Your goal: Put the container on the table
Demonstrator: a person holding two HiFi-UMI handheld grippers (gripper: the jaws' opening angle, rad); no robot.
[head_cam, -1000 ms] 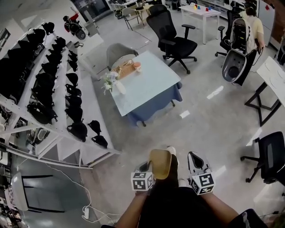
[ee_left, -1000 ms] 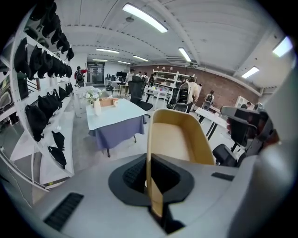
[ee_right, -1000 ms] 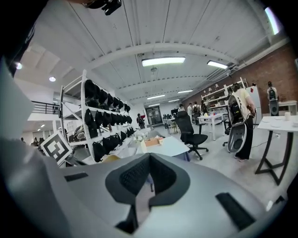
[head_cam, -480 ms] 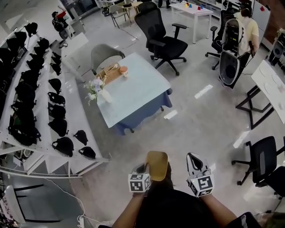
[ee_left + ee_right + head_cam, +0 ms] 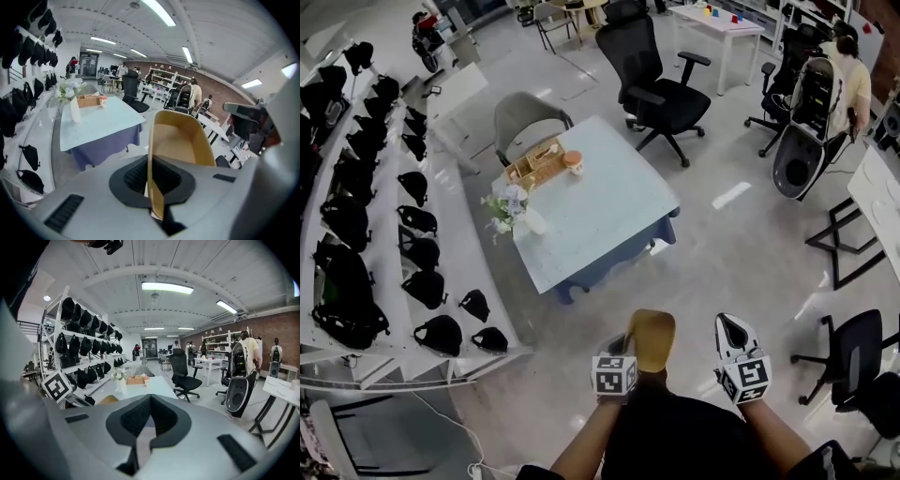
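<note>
A tan, rounded container (image 5: 652,336) hangs in front of me over the floor. My left gripper (image 5: 625,345) is shut on its near wall. In the left gripper view the wall (image 5: 151,154) stands edge-on between the black pads, and the container's hollow (image 5: 180,140) opens to the right of them. My right gripper (image 5: 732,332) is level with it to the right, with its jaws together and nothing between them (image 5: 149,405). The table (image 5: 609,220), with a pale blue top and a dark blue skirt, stands ahead, a short way off across the floor.
On the table's far left stand a flower vase (image 5: 512,208), a wooden tray (image 5: 536,160) and a small cup (image 5: 574,163). A grey chair (image 5: 525,117) and a black office chair (image 5: 661,89) sit behind it. Shelves of black bags (image 5: 384,187) run along the left. Another black chair (image 5: 855,349) is at right.
Both grippers and the held container have travelled forward across the floor. The table now lies closer and more centred ahead. The left grip is unchanged.
</note>
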